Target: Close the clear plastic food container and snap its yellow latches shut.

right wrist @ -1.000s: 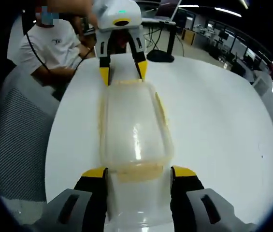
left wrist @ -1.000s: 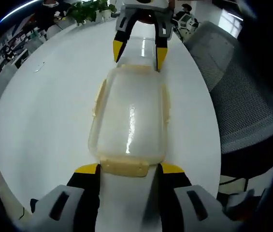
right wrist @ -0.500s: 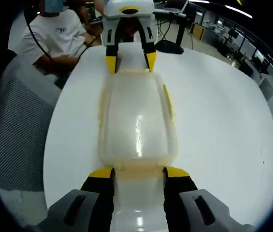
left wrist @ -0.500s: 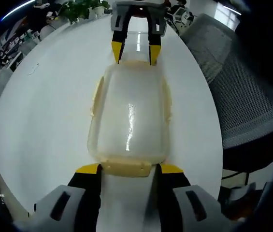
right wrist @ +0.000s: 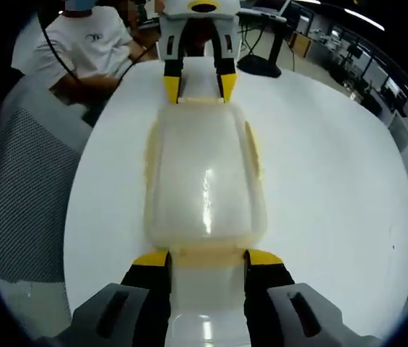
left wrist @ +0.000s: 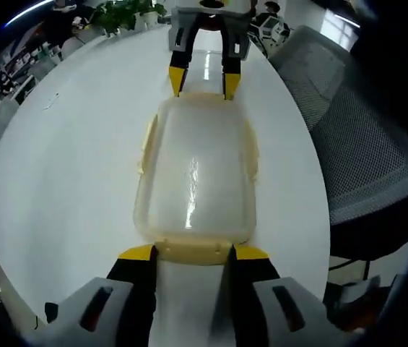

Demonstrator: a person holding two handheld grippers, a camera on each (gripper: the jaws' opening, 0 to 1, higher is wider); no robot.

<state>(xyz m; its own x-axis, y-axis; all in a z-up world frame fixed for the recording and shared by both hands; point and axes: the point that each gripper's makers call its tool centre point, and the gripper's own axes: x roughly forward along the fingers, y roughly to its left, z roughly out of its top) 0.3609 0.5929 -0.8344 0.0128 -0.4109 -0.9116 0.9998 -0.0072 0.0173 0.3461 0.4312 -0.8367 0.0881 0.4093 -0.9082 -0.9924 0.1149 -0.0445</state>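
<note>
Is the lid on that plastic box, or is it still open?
On. The clear lid covers the box, which sits flat on the white table. Whether the yellow latches have clicked shut, I cannot tell.

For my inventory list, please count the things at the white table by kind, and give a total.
Clear plastic food container: 1
Yellow latches: 4, two end ones, two side ones
Tongs: 2, left, right
Mesh office chair: 1
Total: 8
</note>
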